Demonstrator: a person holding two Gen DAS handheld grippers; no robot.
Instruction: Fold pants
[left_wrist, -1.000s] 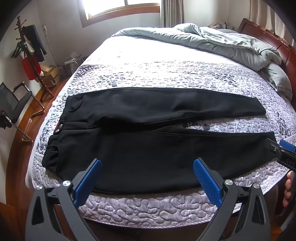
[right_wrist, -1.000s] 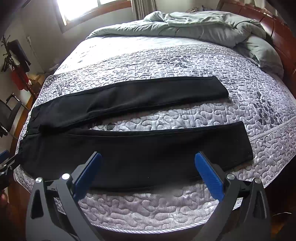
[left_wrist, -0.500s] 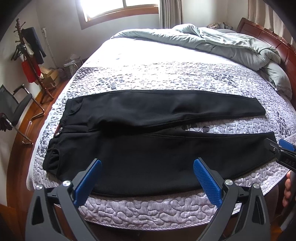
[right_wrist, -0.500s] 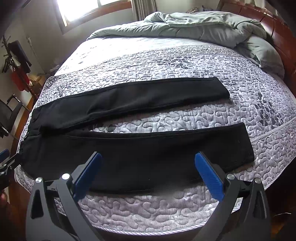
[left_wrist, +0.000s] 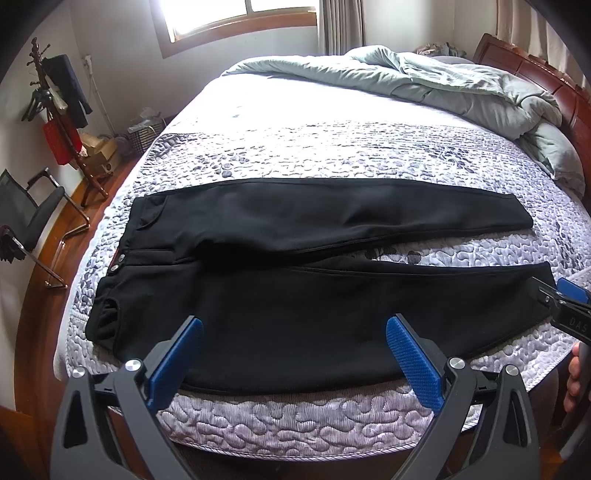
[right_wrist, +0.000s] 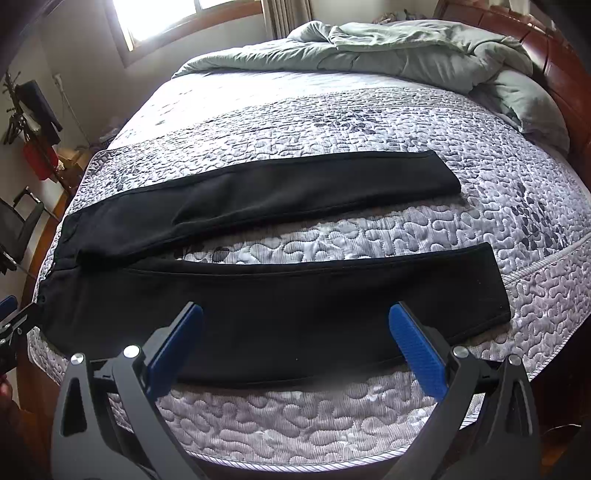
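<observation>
Black pants (left_wrist: 295, 295) lie flat across the quilted bed, waistband at the left, both legs spread rightward with a gap between them. In the right wrist view the pants (right_wrist: 277, 295) show both leg hems at the right. My left gripper (left_wrist: 293, 350) hovers open above the near leg by the seat, holding nothing. My right gripper (right_wrist: 295, 339) is open above the near leg's lower half, also holding nothing. The right gripper's tip (left_wrist: 565, 302) shows at the left wrist view's right edge, by the near hem.
The grey patterned quilt (left_wrist: 332, 155) covers the bed; a rumpled green duvet (left_wrist: 443, 85) is piled at the far end by a wooden headboard (left_wrist: 546, 81). A coat rack (left_wrist: 62, 110) and a chair (left_wrist: 33, 218) stand on the floor at the left.
Both cameras have drifted back and up slightly, so the pants sit a little lower in view. The pants have not moved and both grippers stay open.
</observation>
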